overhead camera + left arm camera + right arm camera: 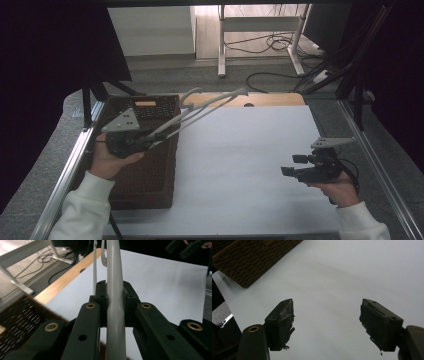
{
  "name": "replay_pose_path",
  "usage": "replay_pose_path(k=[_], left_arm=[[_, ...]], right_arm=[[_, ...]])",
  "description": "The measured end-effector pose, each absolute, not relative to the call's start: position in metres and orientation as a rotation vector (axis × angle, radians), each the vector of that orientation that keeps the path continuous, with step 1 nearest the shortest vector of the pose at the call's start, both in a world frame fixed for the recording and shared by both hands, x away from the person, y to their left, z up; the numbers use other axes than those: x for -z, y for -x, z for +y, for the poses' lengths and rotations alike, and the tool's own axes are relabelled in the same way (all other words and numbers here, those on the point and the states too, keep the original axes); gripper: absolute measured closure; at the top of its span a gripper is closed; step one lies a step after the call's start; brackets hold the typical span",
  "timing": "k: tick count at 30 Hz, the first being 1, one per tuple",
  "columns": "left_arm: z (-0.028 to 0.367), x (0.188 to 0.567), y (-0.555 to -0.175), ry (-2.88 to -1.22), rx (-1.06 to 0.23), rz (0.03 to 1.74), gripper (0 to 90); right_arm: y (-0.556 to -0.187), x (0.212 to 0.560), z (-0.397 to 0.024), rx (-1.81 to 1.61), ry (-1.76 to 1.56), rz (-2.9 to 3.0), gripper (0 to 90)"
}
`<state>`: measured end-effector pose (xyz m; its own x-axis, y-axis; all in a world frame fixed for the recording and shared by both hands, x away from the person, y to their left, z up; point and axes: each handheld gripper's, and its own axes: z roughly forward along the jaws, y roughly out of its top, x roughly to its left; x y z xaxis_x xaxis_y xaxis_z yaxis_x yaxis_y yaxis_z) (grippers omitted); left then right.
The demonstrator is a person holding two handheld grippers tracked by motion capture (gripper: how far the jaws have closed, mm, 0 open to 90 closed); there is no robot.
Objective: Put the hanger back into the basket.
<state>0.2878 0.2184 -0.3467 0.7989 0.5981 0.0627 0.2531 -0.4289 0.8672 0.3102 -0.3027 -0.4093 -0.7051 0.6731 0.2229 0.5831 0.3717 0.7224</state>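
Observation:
A pale grey clothes hanger (210,102) hangs in the air over the far end of a dark brown woven basket (150,175). Its hook (189,96) points away from me. My left gripper (150,139) is shut on one arm of the hanger; in the left gripper view that grey bar (115,277) runs up between the two black jaws of the left gripper (114,293). At the right, my right gripper (289,167) hovers low over the white sheet (250,160). Its jaws stand wide apart in the right gripper view, and nothing lies between the fingertips of the right gripper (327,315).
The basket (249,260) takes up the table's left side, beside a metal rail (65,175). A strip of wooden tabletop (270,99) shows beyond the white sheet (160,282). Desk legs and cables (270,45) lie on the floor behind. Another rail (380,170) runs along the right.

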Motion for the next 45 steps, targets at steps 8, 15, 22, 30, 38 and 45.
replay_pose_path(k=[8, 15, 22, 30, 38, 45], left_arm=[[0.268, 0.357, -0.280, -1.982, -0.497, 0.756, 80.1], [0.303, 0.371, -0.272, -1.959, -0.516, 0.856, 80.1], [0.327, 0.382, -0.264, -1.939, -0.528, 0.928, 80.1], [0.346, 0.397, -0.261, -1.919, -0.529, 1.000, 80.1], [0.354, 0.410, -0.262, -1.918, -0.513, 1.043, 80.1], [0.354, 0.416, -0.264, -1.910, -0.508, 1.059, 80.0]], right_arm=[[-0.312, 0.412, -0.302, -1.241, -1.164, 2.520, 26.5], [-0.314, 0.417, -0.302, -1.225, -1.179, 2.531, 26.3], [-0.315, 0.419, -0.304, -1.216, -1.192, 2.533, 26.3], [-0.316, 0.424, -0.306, -1.202, -1.213, 2.537, 26.3], [-0.316, 0.427, -0.308, -1.193, -1.223, 2.538, 26.2], [-0.316, 0.428, -0.309, -1.188, -1.227, 2.536, 25.8]])
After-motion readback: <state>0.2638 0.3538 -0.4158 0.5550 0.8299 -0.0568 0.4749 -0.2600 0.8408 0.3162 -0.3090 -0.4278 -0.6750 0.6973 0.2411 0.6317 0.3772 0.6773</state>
